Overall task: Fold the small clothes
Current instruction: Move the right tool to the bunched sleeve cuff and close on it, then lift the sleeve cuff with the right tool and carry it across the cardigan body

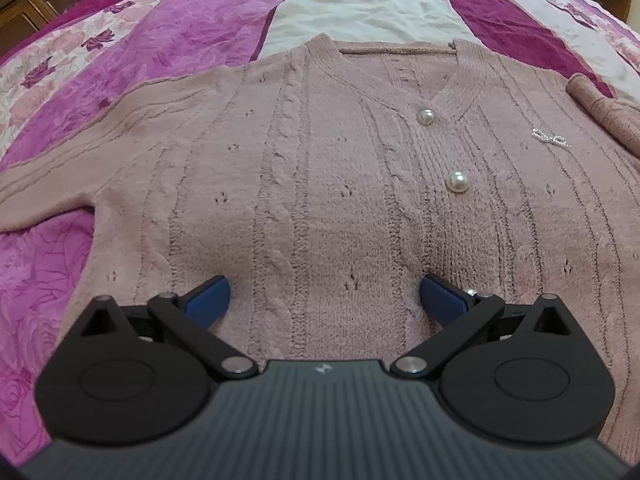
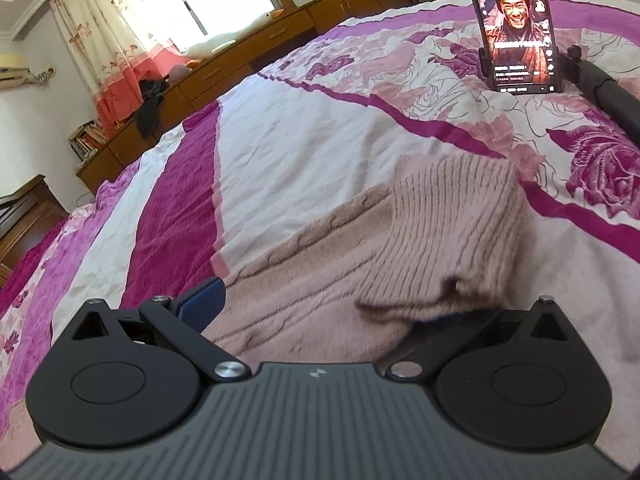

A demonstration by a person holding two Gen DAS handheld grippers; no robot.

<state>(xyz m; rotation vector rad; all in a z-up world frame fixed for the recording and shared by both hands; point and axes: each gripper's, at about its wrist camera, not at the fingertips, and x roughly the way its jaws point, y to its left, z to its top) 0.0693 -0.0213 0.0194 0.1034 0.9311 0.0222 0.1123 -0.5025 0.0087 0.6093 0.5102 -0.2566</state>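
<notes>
- The pink cardigan [image 1: 320,184] lies flat, front side up, on the bed [image 1: 192,32], directly ahead of and beneath the left gripper [image 1: 324,300].
- Left jaws: released, spread wide. Both blue pads [image 1: 208,300] sit just over the knit near the hem; nothing lies between them except the cardigan surface below.
- Two pearl buttons [image 1: 458,181] line up ahead of the right pad of the left jaws. Farther right of them is a small beaded ornament [image 1: 550,138].
- One sleeve runs off past the left pad and is cut off by the frame edge. The opposite sleeve cuff [image 1: 600,112] shows only partly at the right edge.
- Right gripper [image 2: 320,312]: the ribbed sleeve cuff [image 2: 452,216] drapes ahead of and across the jaws. The left pad [image 2: 202,306] is visible beside the knit; the right pad is almost wholly covered by fabric. The jaws look wide apart, but whether they pinch the knit cannot be determined.
- A phone [image 2: 514,28] stands on a holder well ahead of the right jaws, its top cut off.
</notes>
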